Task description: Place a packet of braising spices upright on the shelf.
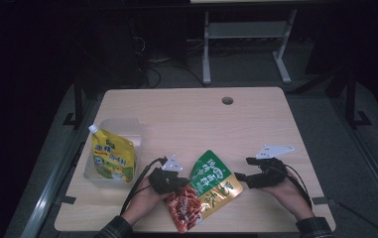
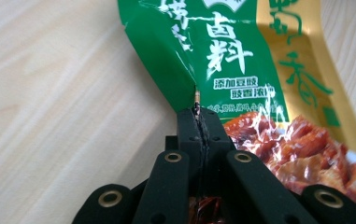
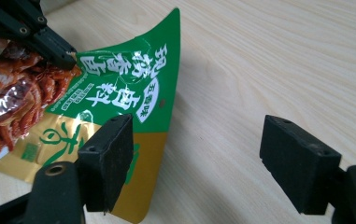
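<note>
While the pinched edge vanishes between its pads, the left gripper clamps the green-and-gold pouch (meat pictured) — right gripper gapes, empty.

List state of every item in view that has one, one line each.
Green-and-gold foil seasoning pouch: lying flat, edge pinched.
Left claw: shut on the pouch edge.
Right claw: open, beside the pouch, nothing held.
Yellow spouted refill pouch: capped, resting in the tub.
Clear plastic tub: open-topped, holding the yellow pouch.
</note>
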